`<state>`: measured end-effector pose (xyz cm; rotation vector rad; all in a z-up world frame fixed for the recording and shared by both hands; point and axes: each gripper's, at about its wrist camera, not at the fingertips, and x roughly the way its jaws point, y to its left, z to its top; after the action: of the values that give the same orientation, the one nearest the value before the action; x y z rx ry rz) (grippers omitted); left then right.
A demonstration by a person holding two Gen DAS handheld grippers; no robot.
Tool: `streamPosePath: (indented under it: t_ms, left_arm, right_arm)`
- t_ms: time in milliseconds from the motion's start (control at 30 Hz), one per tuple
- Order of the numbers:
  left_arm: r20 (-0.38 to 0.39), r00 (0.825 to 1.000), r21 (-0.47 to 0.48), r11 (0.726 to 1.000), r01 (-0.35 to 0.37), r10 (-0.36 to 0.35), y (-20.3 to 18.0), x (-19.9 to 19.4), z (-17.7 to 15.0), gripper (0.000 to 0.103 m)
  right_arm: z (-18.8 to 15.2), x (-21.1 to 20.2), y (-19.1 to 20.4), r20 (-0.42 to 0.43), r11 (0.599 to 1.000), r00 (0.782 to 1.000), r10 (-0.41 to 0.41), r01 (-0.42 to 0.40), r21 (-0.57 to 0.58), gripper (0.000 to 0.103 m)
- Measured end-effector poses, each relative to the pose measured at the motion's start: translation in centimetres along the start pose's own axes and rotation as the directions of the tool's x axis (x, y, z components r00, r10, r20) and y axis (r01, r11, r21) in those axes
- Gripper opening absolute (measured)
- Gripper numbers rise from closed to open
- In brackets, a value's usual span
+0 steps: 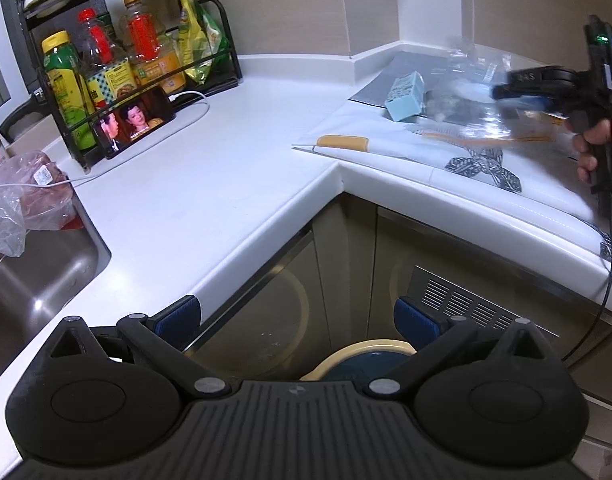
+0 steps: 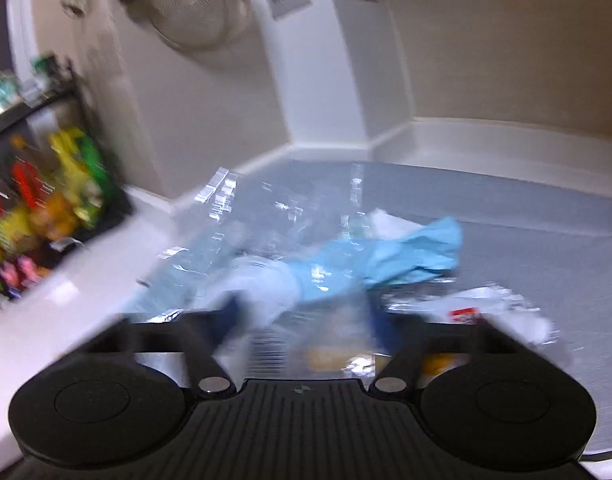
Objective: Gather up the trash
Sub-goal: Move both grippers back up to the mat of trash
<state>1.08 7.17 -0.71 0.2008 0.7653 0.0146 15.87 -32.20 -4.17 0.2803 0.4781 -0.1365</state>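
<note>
I see the trash as a loose heap on the grey mat (image 2: 526,248) in the counter's far corner. A crumpled clear plastic wrapper (image 2: 241,216) sprawls across the mat's left part, glinting. A scrunched light-blue paper (image 2: 410,252) lies over its right edge. A small pale-blue carton (image 1: 406,96) stands tilted at the mat's left edge. Blur hides finer detail.

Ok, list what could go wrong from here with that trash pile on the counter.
1. The right tool is blurred mid-motion at the clear plastic wrap; it may catch only the film, leaving the blue tissue behind.
2. Dragging the wrap could knock the pale blue carton over.
3. The left tool hangs open over the round bin, so dropped trash may miss it.
</note>
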Motion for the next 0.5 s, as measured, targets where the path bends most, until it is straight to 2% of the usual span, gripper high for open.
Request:
streamPosePath:
  t_ms: [33,100,200,300,400,500]
  left_arm:
    - [0.000,1.000,0.000,1.000,-0.002,0.002,0.0,0.1,0.2,0.103]
    - [0.005,1.000,0.003,1.000,-0.003,0.003,-0.2,0.3,0.8,0.103]
    - [0.032,0.999,0.009,1.000,0.001,-0.001,-0.9,0.8,2.3,0.103]
    - [0.082,0.997,0.016,1.000,0.002,-0.003,-2.1,1.4,4.8,0.103]
    - [0.127,0.992,0.013,1.000,0.008,-0.009,-3.5,2.8,8.0,0.103]
    - [0.162,0.986,0.014,1.000,0.025,-0.027,-4.9,4.8,12.0,0.103]
  right_arm:
    - [-0.1,-0.4,0.2,0.008,1.000,1.000,0.019,-0.019,-0.006,0.008]
    - [-0.4,-1.9,0.4,0.066,0.998,0.997,0.042,-0.040,-0.044,0.004]
    - [-0.9,-5.5,0.2,0.199,0.991,0.980,0.000,0.027,-0.132,0.003]
    - [-0.9,-8.7,-1.7,0.314,0.985,0.946,-0.076,0.120,-0.122,0.003]
    - [-1.3,-9.6,-3.8,0.353,0.976,0.927,-0.125,0.179,-0.125,0.003]
    - [-2.0,-8.8,-5.4,0.360,0.972,0.923,-0.138,0.196,-0.131,0.003]
